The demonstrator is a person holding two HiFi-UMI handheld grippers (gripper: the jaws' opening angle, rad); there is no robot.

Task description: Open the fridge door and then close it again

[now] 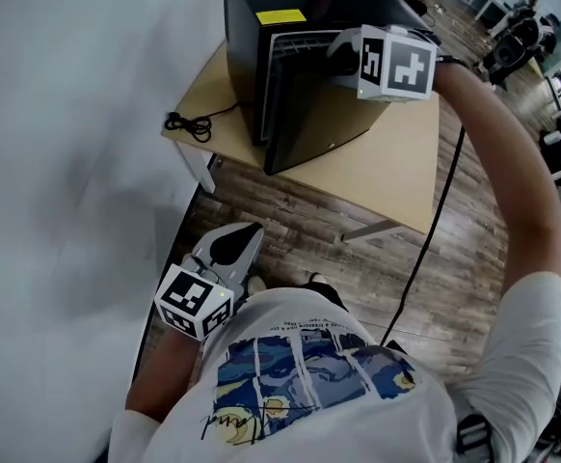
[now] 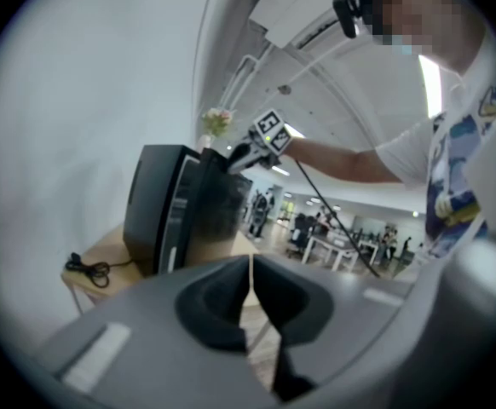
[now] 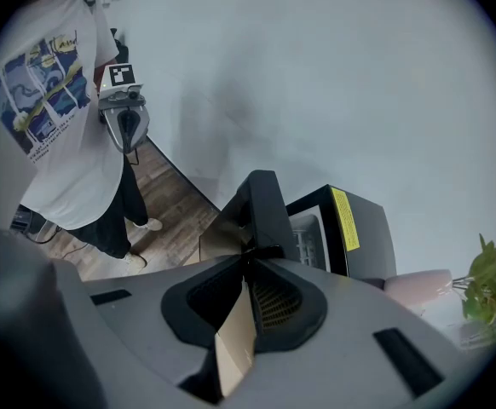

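Note:
A black mini fridge (image 1: 245,51) stands on a wooden table (image 1: 387,172), and its door (image 1: 309,104) is swung partly open. My right gripper (image 1: 336,54) reaches out to the door's top edge. In the right gripper view the jaws (image 3: 249,256) pinch together on the top corner of the door (image 3: 263,207), with the fridge's wire shelves (image 3: 308,237) visible behind. My left gripper (image 1: 234,244) hangs low beside my body, away from the fridge. Its jaws (image 2: 250,267) are shut with nothing between them, and they point toward the fridge (image 2: 158,211).
A white wall (image 1: 68,162) runs along the left, close to the table. A coiled black cable (image 1: 189,123) lies on the table's left corner. A pink vase (image 3: 418,284) with a plant (image 3: 491,279) stands on top of the fridge. Wood flooring (image 1: 290,230) lies between me and the table.

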